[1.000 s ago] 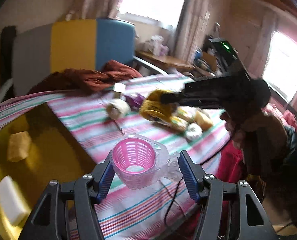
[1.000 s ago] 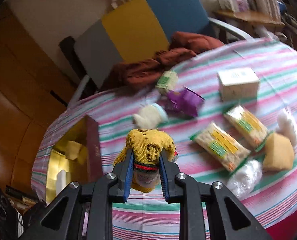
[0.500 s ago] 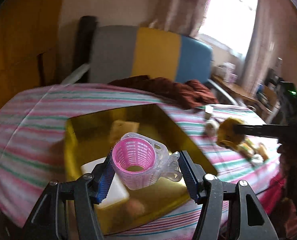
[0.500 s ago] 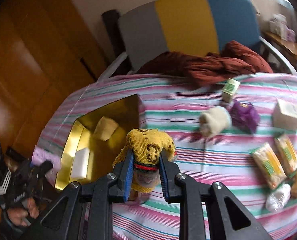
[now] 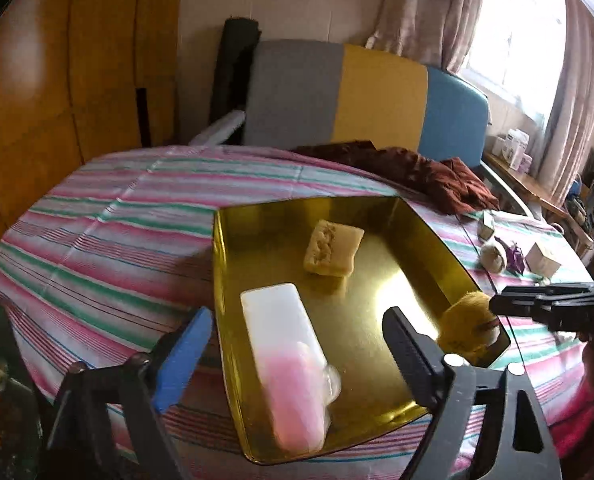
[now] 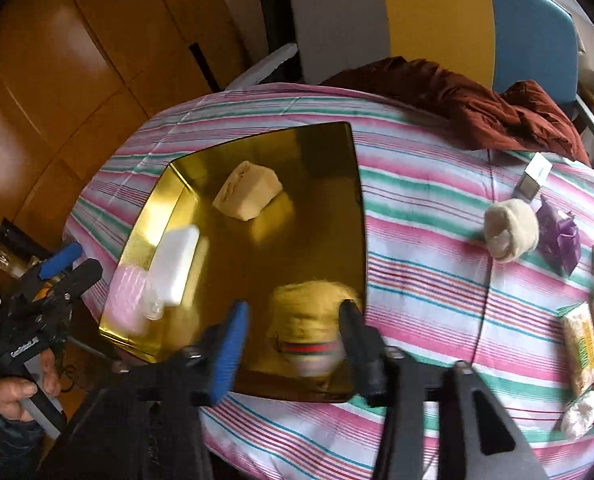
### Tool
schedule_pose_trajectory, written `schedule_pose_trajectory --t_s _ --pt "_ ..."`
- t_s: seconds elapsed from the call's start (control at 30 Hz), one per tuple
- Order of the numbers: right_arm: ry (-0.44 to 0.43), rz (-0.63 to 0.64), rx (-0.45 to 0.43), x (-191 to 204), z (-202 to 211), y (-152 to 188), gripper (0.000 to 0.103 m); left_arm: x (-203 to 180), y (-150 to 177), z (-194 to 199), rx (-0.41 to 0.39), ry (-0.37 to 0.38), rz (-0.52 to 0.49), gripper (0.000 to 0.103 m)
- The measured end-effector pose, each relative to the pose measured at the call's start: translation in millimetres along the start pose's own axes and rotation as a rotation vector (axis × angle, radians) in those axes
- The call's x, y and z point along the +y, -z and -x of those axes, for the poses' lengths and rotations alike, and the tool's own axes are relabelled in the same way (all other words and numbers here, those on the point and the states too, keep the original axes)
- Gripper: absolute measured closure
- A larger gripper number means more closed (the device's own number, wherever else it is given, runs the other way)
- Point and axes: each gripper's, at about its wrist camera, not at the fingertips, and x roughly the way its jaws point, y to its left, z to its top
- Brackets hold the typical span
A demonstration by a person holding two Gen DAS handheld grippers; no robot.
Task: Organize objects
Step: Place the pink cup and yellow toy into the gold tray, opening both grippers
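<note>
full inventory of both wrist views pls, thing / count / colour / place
tray: 1, gold, on striped tablecloth
sponge: 1, tan, far end of tray
white block: 1, in tray
pink basket cup: 1, blurred, near corner of tray
yellow knit toy: 1, in tray between right fingers
cream roll: 1, on cloth
purple packet: 1, beside roll
snack packs: 2, yellow-green, right edge
brown garment: 1, far table edge
chair: 1, grey-yellow-blue
left gripper: open
right gripper: open
</note>
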Motion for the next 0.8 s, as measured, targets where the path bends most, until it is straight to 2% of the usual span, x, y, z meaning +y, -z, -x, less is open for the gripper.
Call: schedule_pose_trajectory --t_s 0.4,0.8 --pt "-0.010 -0.051 -0.053 1.1 11.5 5.1 0.051 -17.2 -14.6 32.7 -0.092 -0.098 -0.060 0.010" --pt "0.046 -0.060 -0.152 -1.2 39.5 12.1 0.051 -46.4 -19.3 48.6 -0.129 -0.109 -0.141 0.009"
